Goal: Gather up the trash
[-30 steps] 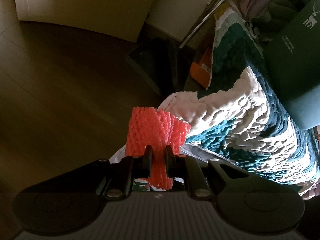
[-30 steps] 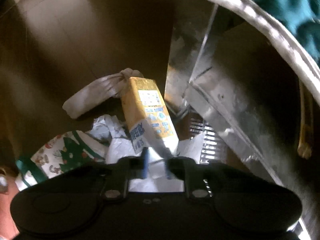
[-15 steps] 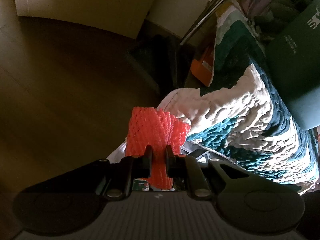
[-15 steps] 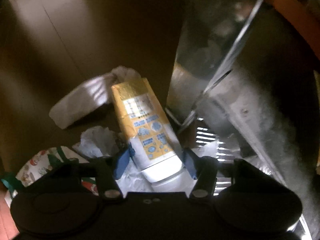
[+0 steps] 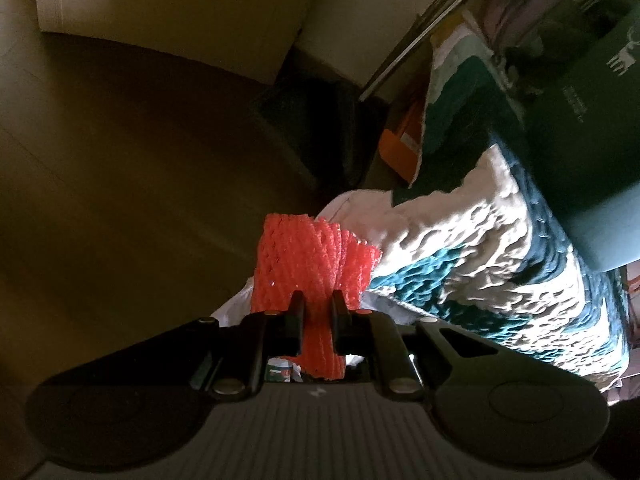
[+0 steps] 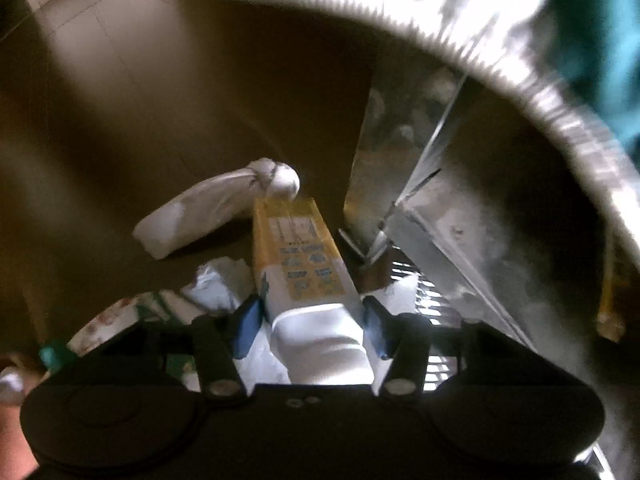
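The red foam net [image 5: 316, 264] is clamped in your left claw [image 5: 317, 308], beside the quilt [image 5: 472, 240]. The yellow carton [image 6: 298, 252] lies on the floor between the spread fingers of your right claw [image 6: 310, 322], near crumpled paper [image 6: 218, 284].

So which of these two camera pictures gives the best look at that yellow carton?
The right wrist view. The yellow carton lies lengthwise between the open fingers of the right gripper, its printed face up and lit, among crumpled white paper. The left wrist view does not show it: there the left gripper pinches red foam netting.
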`<state>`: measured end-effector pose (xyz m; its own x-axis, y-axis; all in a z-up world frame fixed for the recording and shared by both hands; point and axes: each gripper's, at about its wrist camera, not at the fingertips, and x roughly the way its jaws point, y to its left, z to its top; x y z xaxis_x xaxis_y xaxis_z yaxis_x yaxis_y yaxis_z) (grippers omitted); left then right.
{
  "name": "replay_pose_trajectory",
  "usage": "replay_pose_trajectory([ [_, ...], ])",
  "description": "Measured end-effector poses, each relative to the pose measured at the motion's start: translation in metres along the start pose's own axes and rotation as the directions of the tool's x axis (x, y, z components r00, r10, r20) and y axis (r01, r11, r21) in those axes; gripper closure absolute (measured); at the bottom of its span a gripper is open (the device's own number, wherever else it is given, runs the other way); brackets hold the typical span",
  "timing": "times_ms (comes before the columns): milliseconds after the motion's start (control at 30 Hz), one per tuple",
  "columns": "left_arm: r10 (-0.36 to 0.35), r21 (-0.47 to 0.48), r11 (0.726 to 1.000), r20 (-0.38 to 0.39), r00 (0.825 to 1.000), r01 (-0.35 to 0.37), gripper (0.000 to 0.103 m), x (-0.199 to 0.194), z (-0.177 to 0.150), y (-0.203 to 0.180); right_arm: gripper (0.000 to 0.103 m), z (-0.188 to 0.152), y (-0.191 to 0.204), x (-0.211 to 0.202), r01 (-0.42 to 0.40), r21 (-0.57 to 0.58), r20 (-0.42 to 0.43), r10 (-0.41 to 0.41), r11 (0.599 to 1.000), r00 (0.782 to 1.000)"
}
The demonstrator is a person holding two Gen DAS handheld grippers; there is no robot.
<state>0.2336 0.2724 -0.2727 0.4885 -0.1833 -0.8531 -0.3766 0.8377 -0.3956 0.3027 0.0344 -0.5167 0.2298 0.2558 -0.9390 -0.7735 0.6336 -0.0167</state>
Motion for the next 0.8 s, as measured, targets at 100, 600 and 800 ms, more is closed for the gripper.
replay_pose_trajectory([
  [100,0.002,0.012,1.0,0.03,1.0,-0.002,0.091,-0.011,0.0,-0.005,0.051,-0.004,0.001,-0.03,-0.008,0.014,-0.005,0.008,1.0,1.0],
  [600,0.066,0.076,0.994,0.212,0.975,-0.084,0.091,-0.074,0.0,-0.035,0.053,-0.013,0.01,-0.237,0.043,0.005,0.165,-0.043,0.999,0.985],
  [800,0.009,0.097,0.995,0.225,0.974,-0.031,0.091,-0.11,-0.009,-0.064,0.053,-0.018,0.019,-0.306,0.1,-0.028,0.246,-0.09,0.995,0.965],
])
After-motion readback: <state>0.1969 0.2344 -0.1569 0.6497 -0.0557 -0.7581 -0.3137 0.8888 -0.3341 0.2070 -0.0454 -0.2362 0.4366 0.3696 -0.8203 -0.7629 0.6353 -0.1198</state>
